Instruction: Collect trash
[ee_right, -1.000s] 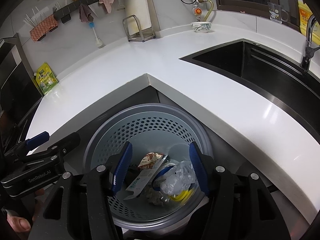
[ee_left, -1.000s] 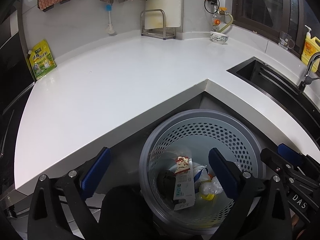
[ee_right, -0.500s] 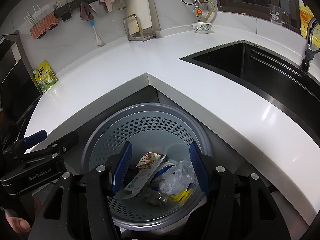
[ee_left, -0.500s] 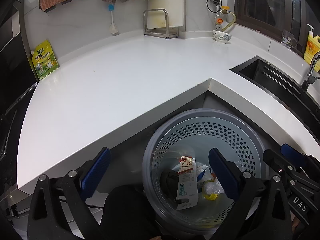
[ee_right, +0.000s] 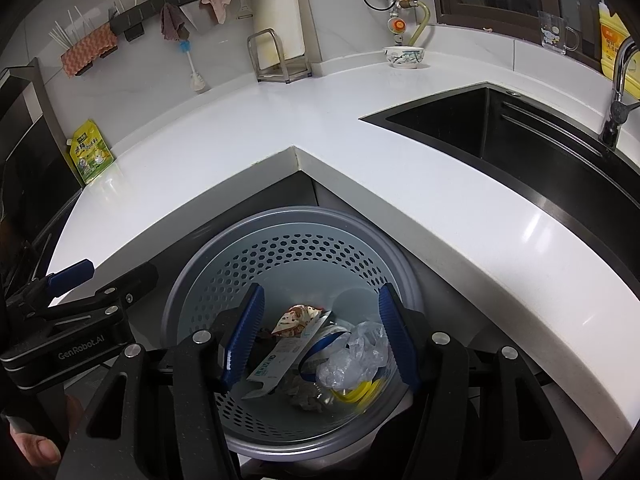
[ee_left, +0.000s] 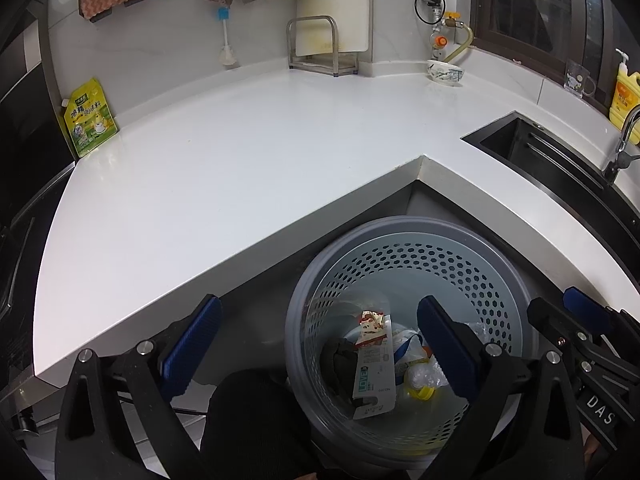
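Note:
A grey perforated trash bin (ee_left: pixel 460 252) stands on the floor in the inner corner of the white L-shaped counter (ee_left: pixel 240 152); it also shows in the right wrist view (ee_right: pixel 304 248). Inside lie a white card package (ee_left: pixel 374 376), a snack wrapper (ee_right: pixel 296 316), crumpled clear plastic (ee_right: pixel 352 356) and a yellow lid (ee_right: pixel 360 394). My left gripper (ee_left: pixel 318 344) is open and empty above the bin's left rim. My right gripper (ee_right: pixel 320 336) is open and empty right above the bin's mouth.
A green-yellow pouch (ee_left: pixel 90 118) leans on the wall at the counter's far left. A metal rack with a cutting board (ee_left: pixel 324 48), a small bowl (ee_left: pixel 445 72), a black sink (ee_right: pixel 500 128) with tap, and a yellow soap bottle (ee_left: pixel 625 92) lie beyond.
Both grippers have drawn back and up slightly from the bin; the view has shifted a little. Both stay open and empty. The trash in the bin has not moved.

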